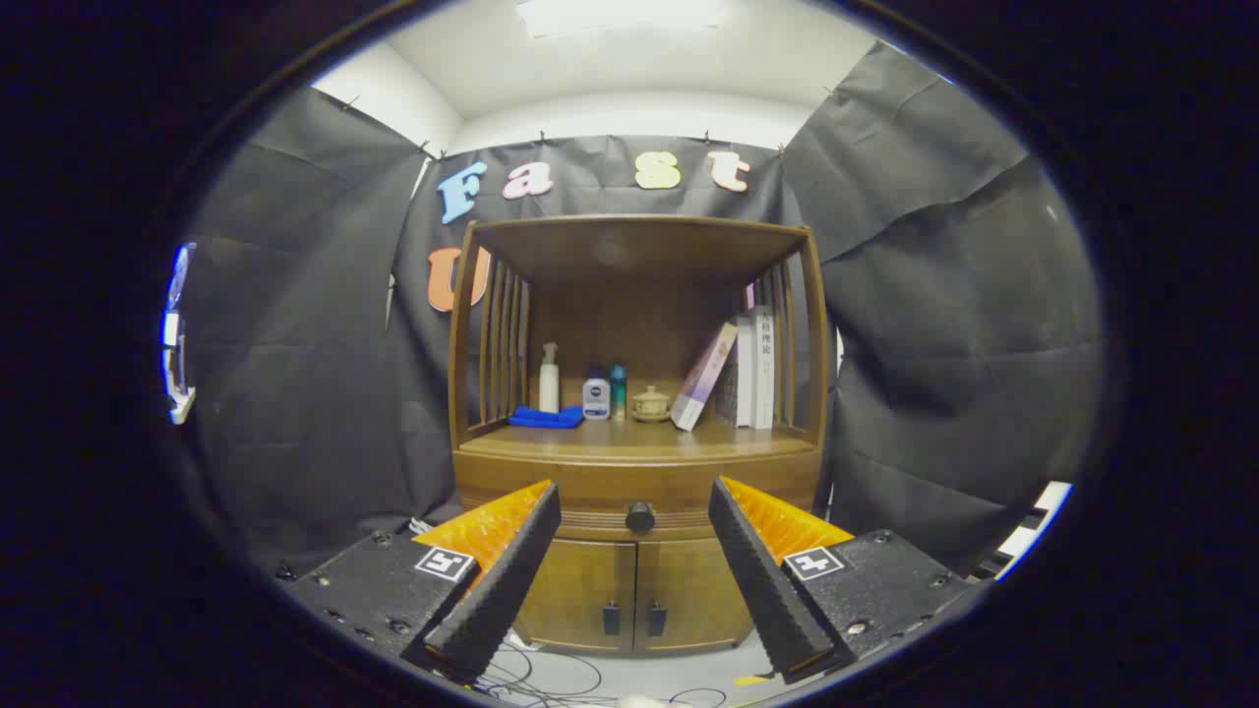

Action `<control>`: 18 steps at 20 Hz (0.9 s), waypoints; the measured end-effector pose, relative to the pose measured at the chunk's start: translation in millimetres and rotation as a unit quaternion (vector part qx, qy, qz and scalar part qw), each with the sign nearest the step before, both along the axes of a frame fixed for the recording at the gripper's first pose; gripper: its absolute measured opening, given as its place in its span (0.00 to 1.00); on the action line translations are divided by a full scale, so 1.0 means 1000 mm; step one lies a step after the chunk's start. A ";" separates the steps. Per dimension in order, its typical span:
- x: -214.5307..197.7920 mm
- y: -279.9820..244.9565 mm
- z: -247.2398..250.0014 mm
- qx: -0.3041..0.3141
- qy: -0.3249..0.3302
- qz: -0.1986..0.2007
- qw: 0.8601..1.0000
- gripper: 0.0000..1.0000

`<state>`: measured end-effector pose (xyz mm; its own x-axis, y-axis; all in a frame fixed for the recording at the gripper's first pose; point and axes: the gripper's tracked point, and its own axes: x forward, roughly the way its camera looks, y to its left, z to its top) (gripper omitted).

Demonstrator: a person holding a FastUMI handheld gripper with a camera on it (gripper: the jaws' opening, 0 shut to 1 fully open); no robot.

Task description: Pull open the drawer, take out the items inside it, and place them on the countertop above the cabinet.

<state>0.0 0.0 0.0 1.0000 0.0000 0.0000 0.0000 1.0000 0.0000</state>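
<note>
The gripper (pixel 634 501) is spread wide, holding nothing. Between its fingers and beyond their tips sits the knob (pixel 640 517) of the closed drawer (pixel 590 484), dead ahead, under the countertop (pixel 629 440); a straight advance should reach it.

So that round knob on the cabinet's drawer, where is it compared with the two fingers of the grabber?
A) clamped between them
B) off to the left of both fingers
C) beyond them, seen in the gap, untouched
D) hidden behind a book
C: the gripper is open, and the knob sits on the closed drawer farther ahead, seen in the gap between the fingers, with neither touching it.
</note>
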 end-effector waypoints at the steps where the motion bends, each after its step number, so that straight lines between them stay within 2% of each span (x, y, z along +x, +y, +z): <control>1: -0.001 -0.001 -0.001 0.002 0.003 -0.001 1.000 1.00; 6: -0.004 -0.006 0.005 0.023 0.011 -0.012 1.000 1.00; 18: 0.004 -0.010 0.000 0.017 0.017 -0.025 0.999 1.00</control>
